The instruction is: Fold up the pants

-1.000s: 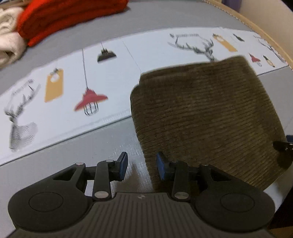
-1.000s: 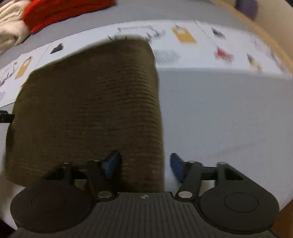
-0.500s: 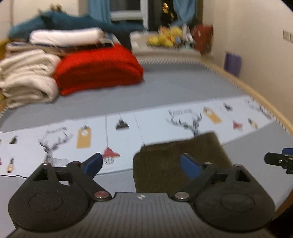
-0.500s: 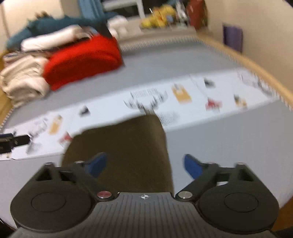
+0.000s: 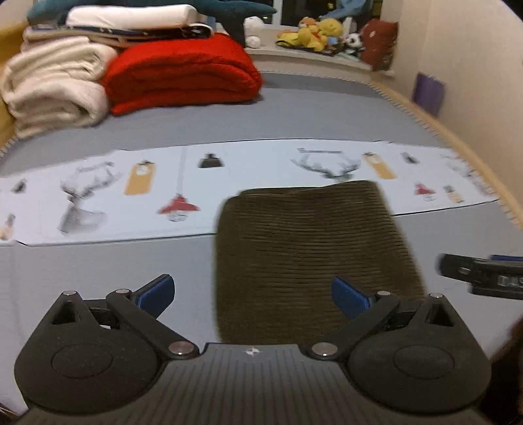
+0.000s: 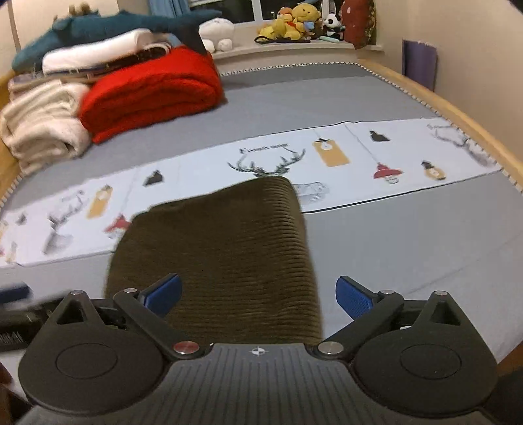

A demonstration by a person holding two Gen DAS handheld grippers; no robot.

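Observation:
The olive-brown corduroy pants lie folded into a compact rectangle on the grey bed, the far end resting on the printed white cloth; they also show in the right wrist view. My left gripper is open and empty, raised above the near left part of the pants. My right gripper is open and empty, raised above the near right part. The right gripper's tip shows at the left wrist view's right edge; the left gripper's tip shows at the right wrist view's left edge.
A white cloth strip printed with deer and lamps runs across the bed. Folded red and cream blankets are stacked at the back left. The wooden bed rim curves along the right. Plush toys sit on the windowsill.
Both grippers have opened wide, let go of the pants and lifted back from them, so the views now take in the whole bed. The pants stay folded where they lay.

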